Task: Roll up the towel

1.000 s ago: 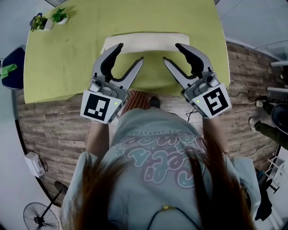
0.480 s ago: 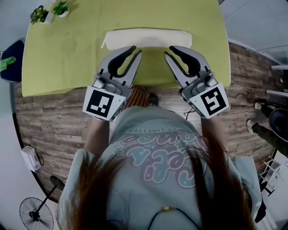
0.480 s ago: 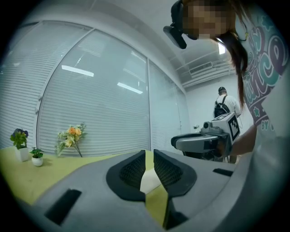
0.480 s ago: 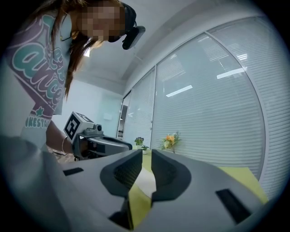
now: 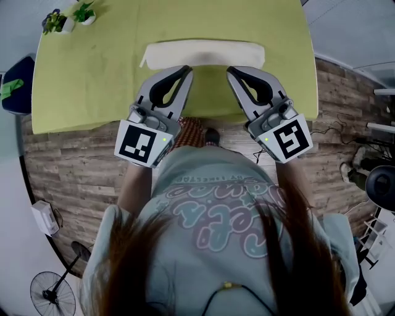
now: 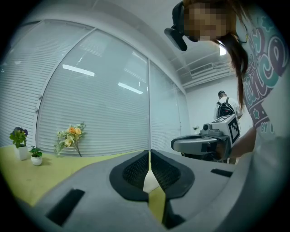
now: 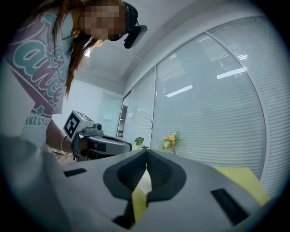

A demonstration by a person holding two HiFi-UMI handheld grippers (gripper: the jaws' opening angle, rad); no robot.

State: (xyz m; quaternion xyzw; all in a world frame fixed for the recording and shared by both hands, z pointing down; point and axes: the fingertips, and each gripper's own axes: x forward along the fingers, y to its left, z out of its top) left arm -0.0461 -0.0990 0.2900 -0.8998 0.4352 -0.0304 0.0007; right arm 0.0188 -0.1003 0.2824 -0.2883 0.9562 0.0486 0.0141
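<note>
Evidently empty, the left hand-held gripper [image 5: 187,70] and right hand-held gripper [image 5: 229,70] had just closed tight beside the towel [image 5: 203,52] (rolled, cream).

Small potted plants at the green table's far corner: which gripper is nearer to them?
Left. In the head view the left gripper is below and right of the small potted plants; the right gripper is farther right.

head view looks steeply down, gripper views level; all share the green table [image 5: 92,74].

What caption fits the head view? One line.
Left gripper and right gripper, just closed empty, face the rolled towel on the green table.
</note>
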